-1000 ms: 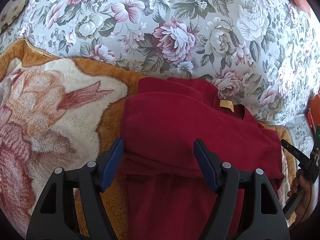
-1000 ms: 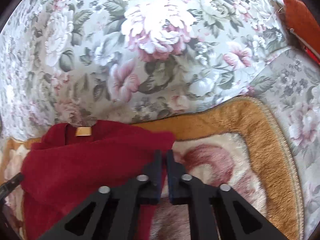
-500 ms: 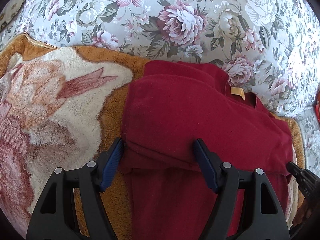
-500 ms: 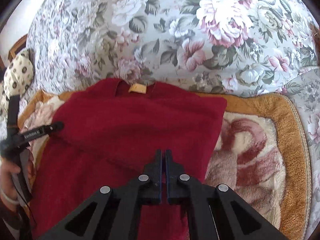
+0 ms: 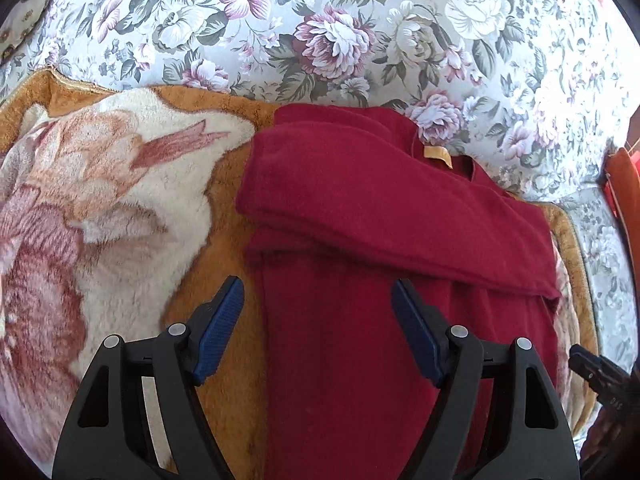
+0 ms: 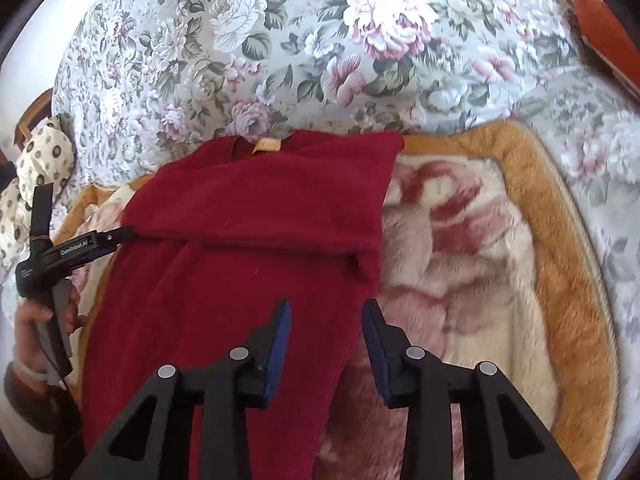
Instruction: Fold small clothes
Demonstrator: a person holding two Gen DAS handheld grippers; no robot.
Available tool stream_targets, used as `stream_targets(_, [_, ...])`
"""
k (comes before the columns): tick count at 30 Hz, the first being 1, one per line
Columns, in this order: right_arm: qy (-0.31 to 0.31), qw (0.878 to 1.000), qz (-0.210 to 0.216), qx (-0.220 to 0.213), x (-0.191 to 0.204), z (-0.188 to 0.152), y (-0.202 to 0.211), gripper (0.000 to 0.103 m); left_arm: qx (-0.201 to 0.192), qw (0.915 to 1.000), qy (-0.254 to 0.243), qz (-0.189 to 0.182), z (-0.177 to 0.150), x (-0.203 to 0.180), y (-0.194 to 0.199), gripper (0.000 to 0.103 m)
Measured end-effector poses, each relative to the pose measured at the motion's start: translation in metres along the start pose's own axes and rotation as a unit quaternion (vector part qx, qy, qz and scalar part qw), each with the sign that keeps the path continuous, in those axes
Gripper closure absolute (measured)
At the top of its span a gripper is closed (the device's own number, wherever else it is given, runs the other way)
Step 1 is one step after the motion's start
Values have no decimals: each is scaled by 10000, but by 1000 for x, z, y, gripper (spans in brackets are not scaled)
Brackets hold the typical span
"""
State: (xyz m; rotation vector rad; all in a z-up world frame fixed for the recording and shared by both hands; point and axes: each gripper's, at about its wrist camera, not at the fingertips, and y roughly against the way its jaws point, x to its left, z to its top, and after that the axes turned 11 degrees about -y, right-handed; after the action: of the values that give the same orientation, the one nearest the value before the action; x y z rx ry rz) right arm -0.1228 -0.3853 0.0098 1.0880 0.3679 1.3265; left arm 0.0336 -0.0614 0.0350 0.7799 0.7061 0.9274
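White lettering on the black body of the left hand-held gripper [image 6: 78, 249], seen from the right wrist view: reads roughly "GenRobot.ai", small and partly blurred. Faint digits on the right hand-held gripper [image 5: 600, 376] at the left view's edge, unreadable. Tan neck label [image 5: 438, 154] on the red garment [image 5: 360, 216]: no legible text.

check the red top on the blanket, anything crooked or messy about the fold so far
Nothing is damaged, but the fold on the red top looks a little askew: the folded-over flap's lower edge runs slanted rather than square in the left wrist view. The top also lies near one edge of the blanket, not centred on it.
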Motion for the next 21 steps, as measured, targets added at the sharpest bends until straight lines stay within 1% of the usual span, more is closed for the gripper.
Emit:
stream_targets(2, [-125,9998,94,97,-5,-21,6,68,44,9999,21,-122,-16,-3,15,26])
stream_targets(7, [-269,9992,191,235,-10,-67,16,68,253,9990,244,-258,-80,2,49,26])
stream_targets(10, [-398,9982,290,345,-14,-86,10,68,377,9985,339,-184,-111,4,59,26])
stream_targets(12, [-457,9983,320,181,-14,-91,7,68,250,9989,368,-162,-126,3,65,26])
stream_targets(14, [-525,9979,374,69,-11,-94,5,68,195,9988,427,-101,-132,1,67,26])
stream_targets(15, [-545,9975,445,43,-8,-95,4,73,176,9988,442,-84,-133,-2,68,25])
stream_targets(16, [-513,9976,464,16,-5,-97,2,86,162,9989,430,-88,-132,-2,67,24])
stream_targets(17, [-414,9985,367,-45,-1,-98,1,93,156,9991,400,-66,-133,-5,66,23])
stream_targets(18, [-304,9991,274,-118,2,-98,3,96,163,9992,363,-12,-133,-6,65,23])
stream_targets(21, [-256,9982,120,-534,1,-97,31,97,166,9993,320,-32,-135,-3,66,23])
